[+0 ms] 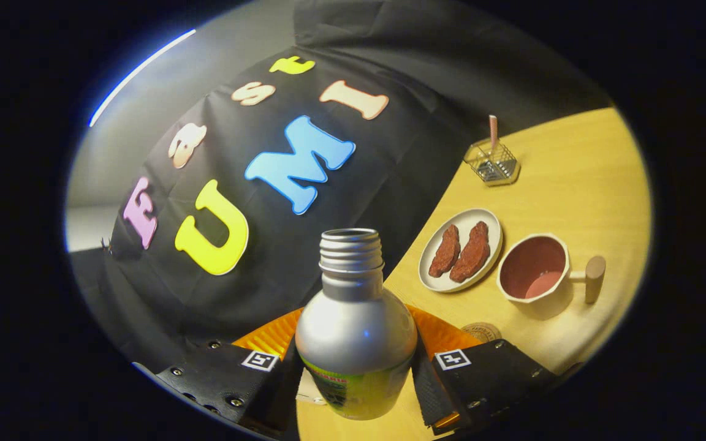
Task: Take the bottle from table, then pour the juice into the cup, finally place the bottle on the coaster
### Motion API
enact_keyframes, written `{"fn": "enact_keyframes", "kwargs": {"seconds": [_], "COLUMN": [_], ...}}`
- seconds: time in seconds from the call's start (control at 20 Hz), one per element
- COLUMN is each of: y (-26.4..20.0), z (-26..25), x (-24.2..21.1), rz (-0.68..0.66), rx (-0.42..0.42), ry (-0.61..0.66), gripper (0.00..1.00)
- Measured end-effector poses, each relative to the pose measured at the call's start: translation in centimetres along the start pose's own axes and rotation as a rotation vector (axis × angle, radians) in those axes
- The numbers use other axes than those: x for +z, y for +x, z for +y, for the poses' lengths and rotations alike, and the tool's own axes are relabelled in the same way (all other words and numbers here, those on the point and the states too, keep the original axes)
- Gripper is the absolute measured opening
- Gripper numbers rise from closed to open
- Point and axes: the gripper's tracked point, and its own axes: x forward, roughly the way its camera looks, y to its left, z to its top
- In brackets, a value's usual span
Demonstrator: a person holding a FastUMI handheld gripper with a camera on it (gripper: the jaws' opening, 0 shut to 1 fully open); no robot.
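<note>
A silver metal bottle (356,331) with an open threaded neck and a green label stands between my two black fingers (451,380), which press on its sides. My gripper (356,383) is shut on it and tilted, so the table slants. The bottle is lifted off the wooden table (573,177). Beyond the right finger lies a small round cork coaster (480,331), partly hidden by it. Farther right stands a cream cup (537,269) with a pink inside and a wooden handle, upright, with a little pale liquid at its bottom.
A white oval plate (462,257) with two brown pieces of food lies beside the cup. A small wire holder (491,164) with a pink stick stands farther back. An orange ribbed thing (270,337) shows behind the bottle. The table's edge runs beside the plate.
</note>
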Motion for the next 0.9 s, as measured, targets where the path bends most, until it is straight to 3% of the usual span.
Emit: {"fn": "enact_keyframes", "kwargs": {"seconds": [0.5,0.9], "y": [1.6,2.2], "z": [-2.4,-2.9], "x": [-1.7,-0.4], "rz": [0.080,0.020], "rx": [-0.027,-0.014], "ry": [0.229,0.439], "gripper": [0.77,0.77]}}
